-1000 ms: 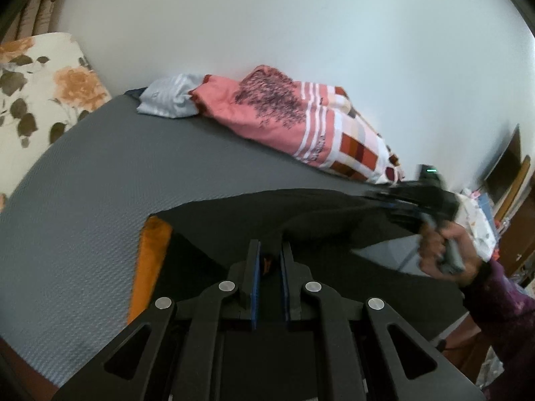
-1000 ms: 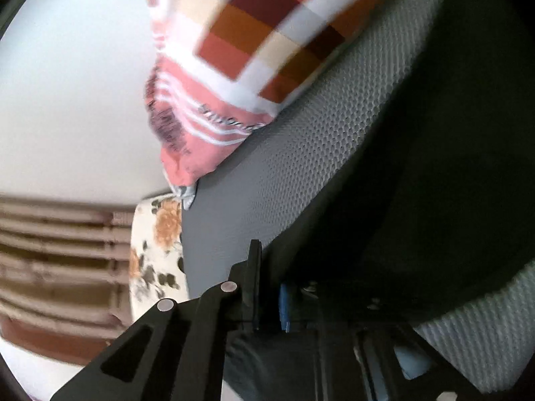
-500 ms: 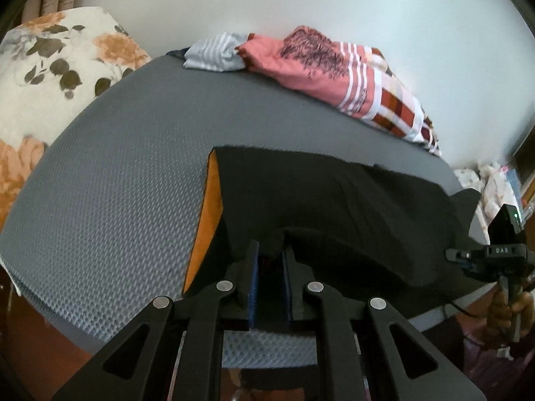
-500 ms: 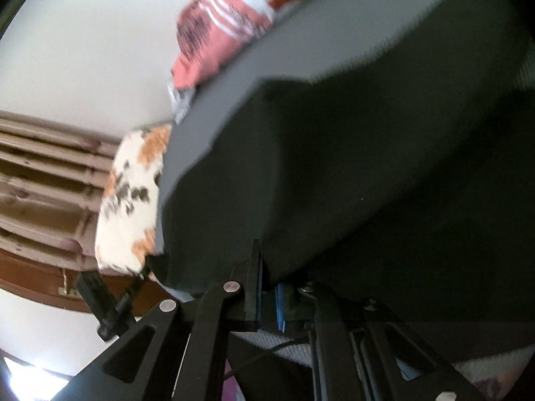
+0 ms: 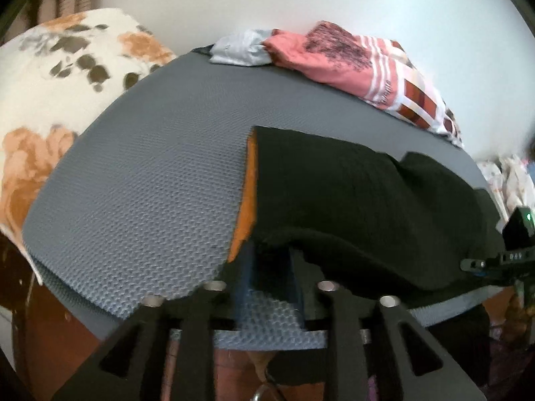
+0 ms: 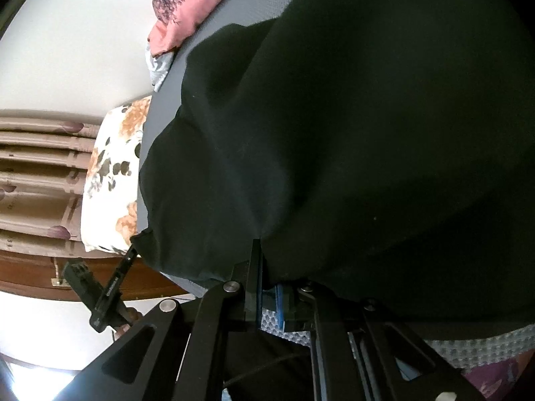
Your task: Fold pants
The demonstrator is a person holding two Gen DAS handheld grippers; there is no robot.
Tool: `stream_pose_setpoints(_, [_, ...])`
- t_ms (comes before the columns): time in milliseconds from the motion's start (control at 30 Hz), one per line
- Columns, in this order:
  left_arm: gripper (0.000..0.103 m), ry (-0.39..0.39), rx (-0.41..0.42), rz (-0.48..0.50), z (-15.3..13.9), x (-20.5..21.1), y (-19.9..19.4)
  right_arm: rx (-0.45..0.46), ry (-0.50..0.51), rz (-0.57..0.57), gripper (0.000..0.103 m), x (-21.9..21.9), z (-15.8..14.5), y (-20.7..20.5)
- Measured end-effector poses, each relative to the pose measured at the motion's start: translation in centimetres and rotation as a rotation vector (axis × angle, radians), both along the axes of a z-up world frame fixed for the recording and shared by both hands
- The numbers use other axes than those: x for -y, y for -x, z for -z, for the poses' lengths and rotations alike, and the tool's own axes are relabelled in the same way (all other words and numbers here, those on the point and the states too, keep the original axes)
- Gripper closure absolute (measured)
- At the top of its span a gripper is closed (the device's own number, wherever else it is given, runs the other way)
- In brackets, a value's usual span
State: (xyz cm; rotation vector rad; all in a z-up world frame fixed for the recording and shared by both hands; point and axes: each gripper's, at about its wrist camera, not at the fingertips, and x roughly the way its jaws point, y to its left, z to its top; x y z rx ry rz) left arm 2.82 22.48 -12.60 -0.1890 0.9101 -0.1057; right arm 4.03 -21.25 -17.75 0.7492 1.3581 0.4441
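Note:
Black pants [image 5: 351, 200] with an orange lining edge [image 5: 245, 214] lie folded over on the grey mat [image 5: 150, 173]. My left gripper [image 5: 267, 257] sits at the mat's near edge, its jaws now parted around the pants' near corner. The right gripper [image 5: 501, 260] shows at the right edge of the left wrist view, at the pants' other end. In the right wrist view the pants [image 6: 334, 133] fill the frame and my right gripper [image 6: 267, 267] is shut on their edge. The left gripper [image 6: 103, 294] shows there at lower left.
A pink checked cloth [image 5: 361, 63] and a light grey garment [image 5: 237, 50] lie at the mat's far edge by the white wall. A floral pillow [image 5: 67, 83] sits to the left. Wooden furniture [image 6: 40, 180] stands beyond it.
Both grippers pulled the pants toward the near edge and laid the fold down on the mat. The left jaws have parted from their earlier tight grip.

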Motion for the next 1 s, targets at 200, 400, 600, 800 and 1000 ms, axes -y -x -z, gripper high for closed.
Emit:
stream_pose_setpoints(200, [0.036,0.011,0.059,-0.134,-2.1,-3.6,1.2,-0.002,-0.023,0.010,0.096,-0.3,0.2,0.0])
stream_pose_setpoints(400, [0.036,0.122,0.153,0.008,-5.5,-0.9,2.6,0.001,-0.040,0.019,0.096,-0.2,0.4,0.2])
stream_pose_setpoints(600, [0.036,-0.013,-0.006,0.320,-1.8,9.2,-0.1,0.008,-0.073,0.030,0.095,0.1,0.7,0.4])
stream_pose_setpoints(800, [0.037,0.055,-0.133,0.259,2.5,8.8,-2.0,0.062,-0.133,0.030,0.091,1.2,-0.1,0.4])
stream_pose_setpoints(1000, [0.037,-0.029,-0.144,0.277,2.5,10.2,-1.7,0.133,-0.227,0.158,0.089,7.8,-0.9,-1.5])
